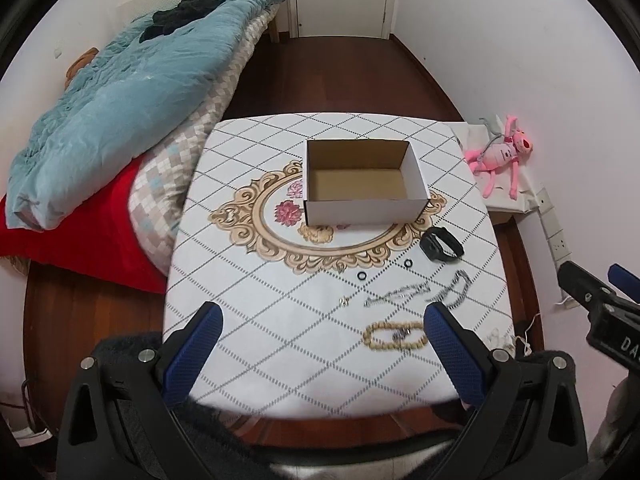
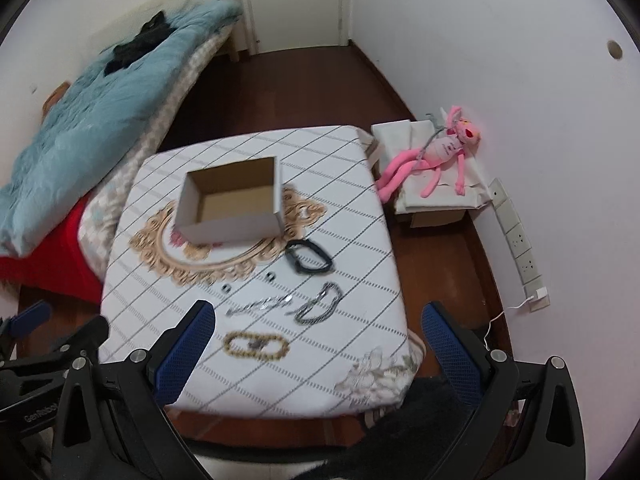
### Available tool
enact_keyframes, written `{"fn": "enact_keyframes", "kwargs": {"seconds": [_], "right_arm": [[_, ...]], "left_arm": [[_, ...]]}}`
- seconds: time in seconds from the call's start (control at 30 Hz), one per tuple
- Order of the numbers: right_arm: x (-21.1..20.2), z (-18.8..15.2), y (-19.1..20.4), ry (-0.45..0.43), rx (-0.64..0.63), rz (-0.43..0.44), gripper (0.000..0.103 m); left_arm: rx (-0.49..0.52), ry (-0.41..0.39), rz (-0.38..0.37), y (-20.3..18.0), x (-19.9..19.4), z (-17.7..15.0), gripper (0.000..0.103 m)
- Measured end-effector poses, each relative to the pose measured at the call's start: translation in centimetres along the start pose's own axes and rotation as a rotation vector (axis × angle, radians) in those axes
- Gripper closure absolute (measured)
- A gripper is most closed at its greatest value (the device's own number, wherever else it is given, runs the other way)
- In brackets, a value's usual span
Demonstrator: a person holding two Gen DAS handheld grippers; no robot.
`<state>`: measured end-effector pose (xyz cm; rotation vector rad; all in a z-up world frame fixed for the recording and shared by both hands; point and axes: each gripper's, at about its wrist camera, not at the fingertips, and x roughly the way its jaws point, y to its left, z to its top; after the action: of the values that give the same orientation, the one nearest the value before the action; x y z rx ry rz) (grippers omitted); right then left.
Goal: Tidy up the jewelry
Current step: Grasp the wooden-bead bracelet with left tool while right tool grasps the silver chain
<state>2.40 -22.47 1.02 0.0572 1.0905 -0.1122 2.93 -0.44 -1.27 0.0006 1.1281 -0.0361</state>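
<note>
An open, empty cardboard box (image 1: 362, 182) (image 2: 232, 200) stands mid-table. Nearer me lie a black watch band (image 1: 441, 244) (image 2: 309, 257), two small dark rings (image 1: 361, 275) (image 2: 226, 289), a silver chain (image 1: 396, 295) (image 2: 260, 305), a grey chain bracelet (image 1: 454, 290) (image 2: 318, 304) and a tan bead bracelet (image 1: 394, 335) (image 2: 256, 345). My left gripper (image 1: 322, 330) hovers open above the table's near edge, the bead bracelet by its right finger. My right gripper (image 2: 318, 330) is open too, above the near right corner. Neither holds anything.
The table (image 1: 280, 340) wears a white diamond-pattern cloth with a gold floral medallion. A bed with a blue quilt (image 1: 120, 92) and red sheet lies left. A pink plush toy (image 1: 502, 154) (image 2: 436, 152) rests on a box at the right wall, near wall sockets (image 2: 520, 244).
</note>
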Motion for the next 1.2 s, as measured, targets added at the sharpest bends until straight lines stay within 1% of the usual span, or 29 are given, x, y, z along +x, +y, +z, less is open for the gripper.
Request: {"fn": "enact_keyframes", "kwargs": {"seconds": [0.1,0.17,0.2,0.23,0.27,0.33,0.4,0.5,0.57,0.6,0.63,0.67,0.7,0.73,0.77,0.8,0.87,0.9,0.93,1.0,1.13,1.2], "right_arm": [[3.3,0.2,-1.0,0.043,0.014,-0.042,0.000],[5.9,0.0,-1.6,0.086,0.027,-0.042,0.000],[7.3,-0.3,-1.9,0.112,0.034,-0.044,0.002],[8.7,-0.5,-2.1,0.133,0.042,-0.041,0.008],[10.0,-0.9,-2.3,0.155,0.049,-0.040,0.015],[12.1,-1.6,-2.7,0.198,0.065,-0.032,0.022],[13.7,-2.4,-3.2,0.228,0.086,-0.021,0.025],[15.6,-3.3,-3.6,0.256,0.106,-0.016,0.027],[16.7,-3.7,-3.9,0.276,0.118,-0.011,0.036],[17.2,-3.9,-4.1,0.286,0.126,-0.009,0.038],[17.5,-4.0,-4.3,0.294,0.133,-0.004,0.041],[17.9,-4.1,-4.4,0.299,0.139,0.004,0.046],[18.2,-4.3,-4.6,0.304,0.144,0.011,0.049],[18.5,-4.5,-4.6,0.312,0.148,0.016,0.053],[18.7,-4.6,-4.7,0.317,0.151,0.023,0.054],[18.9,-4.6,-4.7,0.317,0.155,0.030,0.056],[19.2,-4.7,-4.9,0.321,0.161,0.036,0.057],[19.3,-4.8,-4.9,0.321,0.166,0.041,0.057],[19.5,-4.8,-4.9,0.321,0.171,0.045,0.057],[19.8,-4.7,-4.8,0.322,0.178,0.052,0.057],[20.6,-4.5,-4.6,0.308,0.213,0.076,0.057],[21.3,-4.5,-4.4,0.308,0.238,0.080,0.057]], "left_arm": [[0.025,0.039,-0.009,-0.5,3.2,0.2,0.002],[0.052,0.077,-0.012,-1.1,5.7,-0.1,0.010],[0.062,0.096,-0.016,-1.4,6.7,-0.3,0.016],[0.072,0.119,-0.013,-1.6,7.8,-0.6,0.020],[0.078,0.150,-0.023,-1.9,9.1,-0.9,0.020],[0.085,0.185,-0.046,-2.4,10.9,-1.5,0.020],[0.095,0.239,-0.059,-3.0,13.1,-2.3,0.020],[0.108,0.294,-0.068,-3.8,15.3,-3.4,0.020],[0.108,0.319,-0.079,-4.0,16.3,-4.0,0.021],[0.108,0.334,-0.073,-4.2,16.9,-4.4,0.021],[0.106,0.345,-0.074,-4.2,17.2,-4.6,0.026],[0.104,0.358,-0.077,-4.2,17.6,-5.0,0.031],[0.103,0.374,-0.076,-4.3,18.1,-5.2,0.042],[0.104,0.382,-0.073,-4.3,18.3,-5.5,0.044],[0.108,0.385,-0.071,-4.4,18.4,-5.7,0.047],[0.112,0.386,-0.068,-4.4,18.5,-5.8,0.054],[0.136,0.362,-0.054,-4.6,18.2,-6.0,0.058],[0.148,0.353,-0.047,-4.7,18.1,-6.1,0.064],[0.169,0.335,-0.040,-4.9,17.9,-6.1,0.076],[0.191,0.322,-0.047,-5.0,17.6,-6.0,0.096],[0.177,0.303,-0.036,-4.1,17.1,-5.5,0.097],[0.161,0.288,-0.030,-2.9,16.5,-5.3,0.097]]}}
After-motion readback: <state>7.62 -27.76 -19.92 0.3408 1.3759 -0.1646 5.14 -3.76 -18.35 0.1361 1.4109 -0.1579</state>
